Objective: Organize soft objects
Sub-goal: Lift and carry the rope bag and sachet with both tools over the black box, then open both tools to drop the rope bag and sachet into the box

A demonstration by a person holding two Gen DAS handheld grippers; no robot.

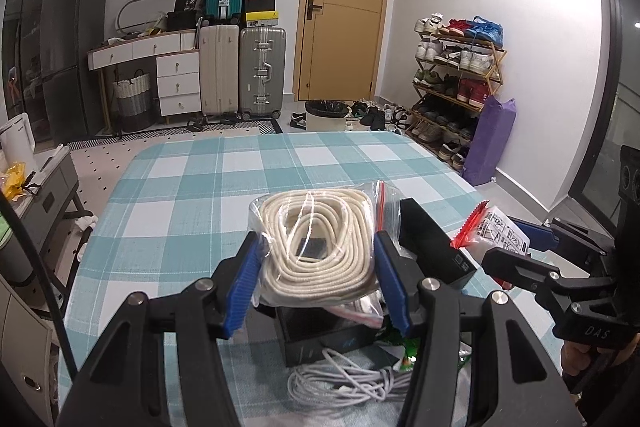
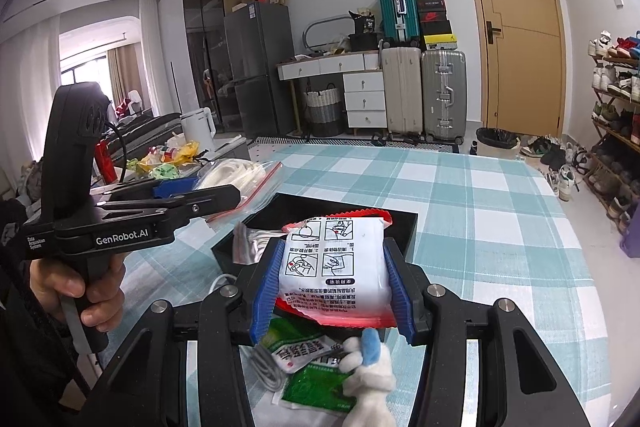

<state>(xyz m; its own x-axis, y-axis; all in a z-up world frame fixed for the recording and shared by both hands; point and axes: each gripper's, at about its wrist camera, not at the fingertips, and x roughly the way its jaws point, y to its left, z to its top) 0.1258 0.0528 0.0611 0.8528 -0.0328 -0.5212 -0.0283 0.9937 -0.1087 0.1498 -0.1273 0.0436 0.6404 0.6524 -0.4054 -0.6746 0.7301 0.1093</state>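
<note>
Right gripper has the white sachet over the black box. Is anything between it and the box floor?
Nothing visible blocks the drop. The white sachet hangs in the right gripper above the open black box; only a small silver packet lies at the box's left end.

The left tool (image 2: 208, 197), seen from the right wrist camera, carries "GenRobot.AI" in white on its black body, with a tiny three-line mark beside it that reads roughly "Data Acquisition System". In the left wrist view, the right tool (image 1: 508, 241) bears embossed letters "DAS" on its black frame. The white packet (image 2: 336, 267) between the right tool's blue fingers (image 2: 266, 291) shows line-drawn instruction panels numbered 1 and 2, upside down, with Chinese print too small to read. A black bag (image 2: 366, 21) far ahead shows "30".
</note>
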